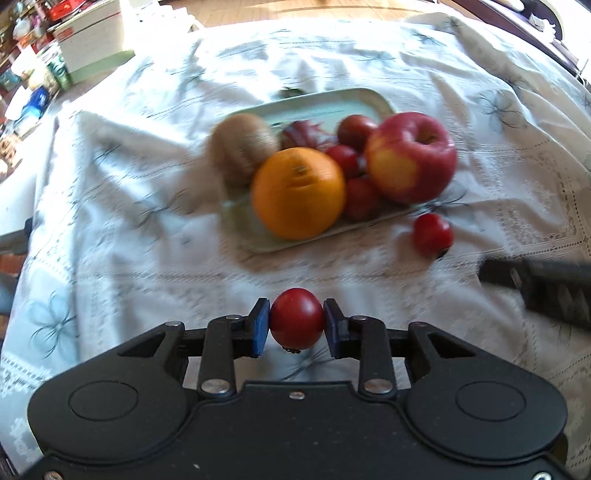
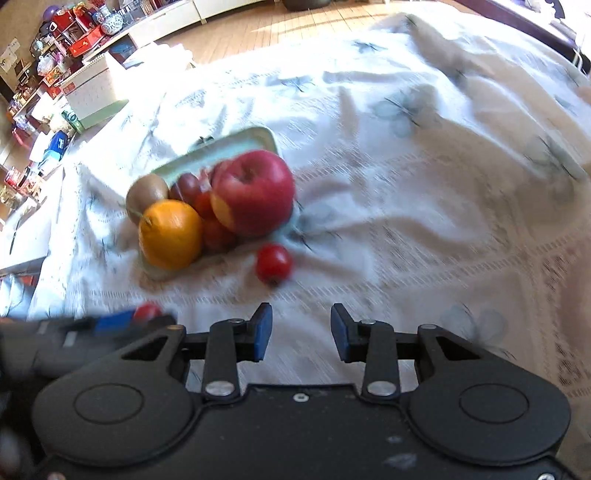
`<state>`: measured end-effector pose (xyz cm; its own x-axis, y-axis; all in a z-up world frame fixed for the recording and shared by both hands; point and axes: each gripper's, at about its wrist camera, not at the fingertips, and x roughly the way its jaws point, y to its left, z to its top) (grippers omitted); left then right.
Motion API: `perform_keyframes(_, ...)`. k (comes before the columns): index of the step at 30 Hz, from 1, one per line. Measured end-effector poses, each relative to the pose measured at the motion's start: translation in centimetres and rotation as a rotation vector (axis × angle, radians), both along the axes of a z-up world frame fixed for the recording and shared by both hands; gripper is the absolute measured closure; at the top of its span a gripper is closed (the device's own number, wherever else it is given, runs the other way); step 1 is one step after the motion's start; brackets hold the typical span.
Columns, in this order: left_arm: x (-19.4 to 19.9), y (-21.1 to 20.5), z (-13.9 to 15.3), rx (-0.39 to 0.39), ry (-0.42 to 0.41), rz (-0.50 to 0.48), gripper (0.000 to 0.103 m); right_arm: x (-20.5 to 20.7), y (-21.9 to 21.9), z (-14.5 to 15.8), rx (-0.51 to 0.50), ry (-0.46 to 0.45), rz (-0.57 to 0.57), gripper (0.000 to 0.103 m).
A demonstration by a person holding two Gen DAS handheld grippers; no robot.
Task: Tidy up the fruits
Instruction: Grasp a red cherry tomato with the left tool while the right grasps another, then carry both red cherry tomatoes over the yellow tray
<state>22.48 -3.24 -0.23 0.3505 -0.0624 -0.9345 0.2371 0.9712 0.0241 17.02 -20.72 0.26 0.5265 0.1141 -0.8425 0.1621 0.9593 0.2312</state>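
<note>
Nearest in the left wrist view, the left gripper (image 1: 297,325) has its jaws clamped on a small red tomato (image 1: 297,319), one blue pad pressed to each side, and the fruit hangs above the white flower-printed tablecloth (image 1: 122,236) that covers the surface. In the right wrist view, the right gripper (image 2: 301,330) hovers over the same cloth with its jaws apart and nothing between the blue pads; the left gripper shows there at the near left as a blurred dark shape with its tomato just visible. A little farther out, a second loose tomato (image 1: 432,234) lies on the cloth just beside the near right corner of the tray (image 1: 373,98), apart from its rim. The tray is pale green and rectangular, and its near half is crowded: an orange (image 1: 299,192) sits at the near edge, a kiwi (image 1: 242,147) is behind it to the left, and a big red apple (image 1: 412,157) with a yellow patch stands on the right. Between the orange and the apple several more small tomatoes (image 1: 347,157) are packed together, and a dark red fruit (image 1: 301,134) that is too blurred to name lies behind the orange. The far half of the tray is bare. Beyond the cloth, at the far left, stands a white box (image 2: 94,88) near cluttered shelves (image 2: 55,37) on a wooden floor (image 2: 258,29).
</note>
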Motion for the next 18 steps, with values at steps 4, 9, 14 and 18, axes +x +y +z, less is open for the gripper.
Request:
perform_keyframes(4, -0.1, 1.7, 0.1, -0.001, 0.008, 0.016, 0.063, 2.6, 1.8, -0.6, 0.006, -0.015, -0.007, 0.061)
perform_keyframes(9, -0.5, 3.5, -0.2, -0.018, 0.024, 0.031, 0.063, 5.1, 3.5, -2.4, -0.06, 0.016, -0.022, 0.06)
perform_keyframes(14, -1.4, 4.3, -0.1, -0.026, 0.025, 0.022, 0.063, 6.3, 4.6, -3.9, -0.148, 0.024, -0.043, 0.066)
perform_keyframes(18, -2.3, 4.6, 0.3, -0.04, 0.014, 0.013, 0.063, 6.3, 4.6, -4.2, -0.168, 0.035, -0.049, 0.071)
